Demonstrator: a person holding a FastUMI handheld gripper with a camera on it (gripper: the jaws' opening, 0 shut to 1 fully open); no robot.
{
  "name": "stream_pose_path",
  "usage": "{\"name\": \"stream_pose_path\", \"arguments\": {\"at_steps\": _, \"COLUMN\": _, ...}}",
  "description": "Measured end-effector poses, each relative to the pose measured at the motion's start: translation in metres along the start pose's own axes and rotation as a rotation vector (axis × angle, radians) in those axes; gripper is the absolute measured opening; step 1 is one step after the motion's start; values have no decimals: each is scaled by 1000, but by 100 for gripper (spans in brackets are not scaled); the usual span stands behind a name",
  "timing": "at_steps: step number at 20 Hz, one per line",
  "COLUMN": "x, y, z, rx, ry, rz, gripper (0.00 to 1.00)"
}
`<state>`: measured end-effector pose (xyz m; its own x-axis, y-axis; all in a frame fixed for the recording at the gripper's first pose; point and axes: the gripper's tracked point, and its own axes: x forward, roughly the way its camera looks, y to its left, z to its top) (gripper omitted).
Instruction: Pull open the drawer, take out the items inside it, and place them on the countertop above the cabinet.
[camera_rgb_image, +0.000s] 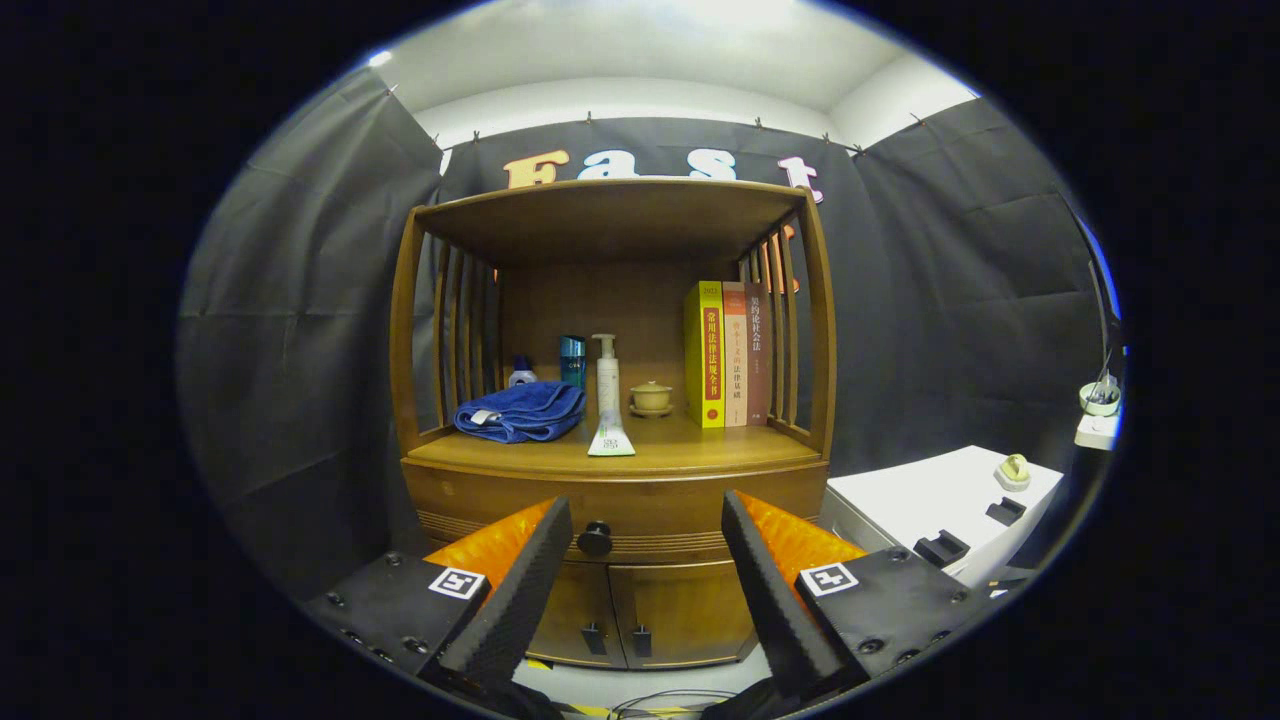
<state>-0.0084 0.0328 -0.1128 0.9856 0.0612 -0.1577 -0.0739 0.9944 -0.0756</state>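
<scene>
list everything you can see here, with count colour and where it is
cabinet: 1, brown wood, ahead of the jaws
drawer: 1, brown, closed, under the countertop
knob: 1, black, on the drawer front, between the fingers
cabinet doors: 2, brown, closed, below the drawer
towel: 1, blue, folded, countertop left
pump bottle: 1, white, middle of countertop
tube: 1, white, front of the pump bottle
blue bottle: 1, behind the towel
lidded cup: 1, tan, right of the pump bottle
books: 3, yellow, orange, brown, upright, countertop right
white table: 1, right of cabinet
gripper: 1, open, short of the knob
</scene>
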Motion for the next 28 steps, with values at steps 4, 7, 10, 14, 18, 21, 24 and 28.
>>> {"name": "stream_pose_path", "arguments": {"at_steps": 4, "x": -2, "y": 2, "z": 3, "rx": -13, "ry": -13, "rz": 1, "gripper": 99}}
{"name": "stream_pose_path", "arguments": {"at_steps": 7, "x": 7, "y": 1, "z": 4, "rx": -8, "ry": -20, "rz": 0, "gripper": 99}}
{"name": "stream_pose_path", "arguments": {"at_steps": 10, "x": 6, "y": 0, "z": 2, "rx": -4, "ry": -14, "rz": -4, "gripper": 99}}
{"name": "stream_pose_path", "arguments": {"at_steps": 14, "x": 5, "y": 2, "z": 1, "rx": -4, "ry": -14, "rz": -1, "gripper": 99}}
{"name": "stream_pose_path", "arguments": {"at_steps": 18, "x": 5, "y": 3, "z": -5, "rx": -9, "ry": -9, "rz": 1, "gripper": 99}}
{"name": "stream_pose_path", "arguments": {"at_steps": 21, "x": 7, "y": 3, "z": -7, "rx": -8, "ry": -3, "rz": 1, "gripper": 99}}
{"name": "stream_pose_path", "arguments": {"at_steps": 24, "x": 5, "y": 0, "z": -3, "rx": -7, "ry": -7, "rz": -1, "gripper": 99}}
{"name": "stream_pose_path", "arguments": {"at_steps": 28, "x": 3, "y": 0, "z": -5, "rx": -6, "ry": -7, "rz": -3, "gripper": 99}}
